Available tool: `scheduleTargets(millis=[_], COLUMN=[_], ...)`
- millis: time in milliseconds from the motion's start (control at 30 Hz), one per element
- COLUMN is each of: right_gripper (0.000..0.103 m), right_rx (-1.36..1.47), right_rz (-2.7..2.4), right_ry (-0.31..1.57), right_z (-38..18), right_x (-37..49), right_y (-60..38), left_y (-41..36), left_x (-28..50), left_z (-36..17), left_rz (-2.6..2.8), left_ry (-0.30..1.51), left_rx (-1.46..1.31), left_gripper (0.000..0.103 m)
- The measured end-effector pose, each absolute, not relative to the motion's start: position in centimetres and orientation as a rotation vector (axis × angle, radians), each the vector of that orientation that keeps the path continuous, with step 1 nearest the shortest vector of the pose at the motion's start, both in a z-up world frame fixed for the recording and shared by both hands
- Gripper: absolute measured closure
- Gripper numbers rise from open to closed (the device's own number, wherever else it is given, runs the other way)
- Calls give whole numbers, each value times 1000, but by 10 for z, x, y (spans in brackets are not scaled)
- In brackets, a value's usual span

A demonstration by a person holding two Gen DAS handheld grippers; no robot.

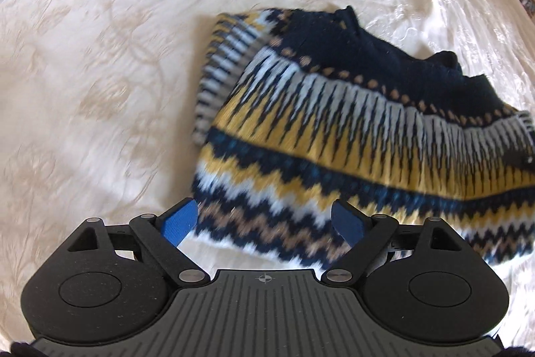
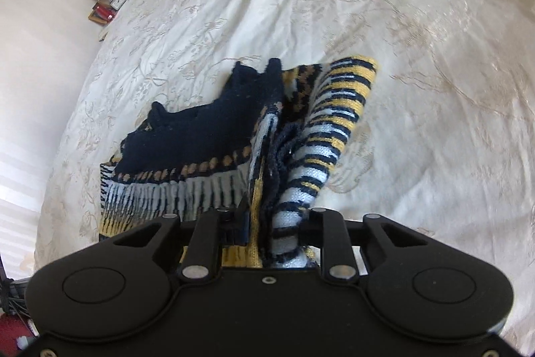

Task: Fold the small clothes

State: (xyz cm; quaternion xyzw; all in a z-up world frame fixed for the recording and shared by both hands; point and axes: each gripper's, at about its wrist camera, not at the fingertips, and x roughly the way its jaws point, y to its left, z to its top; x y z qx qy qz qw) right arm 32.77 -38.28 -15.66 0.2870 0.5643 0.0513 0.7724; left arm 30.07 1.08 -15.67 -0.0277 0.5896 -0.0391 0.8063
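Gripping sweater [image 2: 207,136], right gripper [image 2: 267,223] clamps folded knit.

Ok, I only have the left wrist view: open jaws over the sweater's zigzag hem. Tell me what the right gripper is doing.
Observer: The right gripper is closed on a bunched fold of the sweater, with knit packed between its fingers.
Operator: Say which part it has.
Observer: A striped yellow, white and navy band, perhaps a sleeve, runs up from the jaws and stands off the bedspread.
Operator: Describe the rest of the sweater there.
Observer: The navy collar part lies left of that fold, resting on the bed.
Operator: Report anything beside the bed.
Observer: A small clock and red books sit at the far left edge.
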Motion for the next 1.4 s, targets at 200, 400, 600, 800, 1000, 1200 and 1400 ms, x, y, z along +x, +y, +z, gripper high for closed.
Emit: scheduleTargets(millis=[200, 400, 600, 800, 1000, 1200, 1400], right_gripper=[71, 71, 71, 72, 72, 52, 52], right_rx=[551, 519, 473, 399, 304, 290, 474], right_rz=[170, 201, 255, 295, 281, 302, 402], right_ry=[1224, 1228, 1268, 1327, 1370, 1378, 1235], right_z=[-117, -105, -114, -129, -143, -149, -123], right_x=[349, 366, 380, 390, 398, 402, 396], right_y=[-332, -275, -211, -152, -111, -88, -102], left_y=[39, 64, 93, 121, 141, 150, 150], left_x=[288, 278, 269, 264, 263, 262, 266], left_z=[-151, -147, -147, -149, -152, -155, -152], left_rz=[-92, -119, -116, -96, -77, -74, -94], left_ry=[1252, 1237, 1243, 1249, 1253, 1264, 1260], left_rx=[-117, -108, -110, -133, -152, -161, -150], left_gripper=[16, 16, 16, 16, 16, 16, 16])
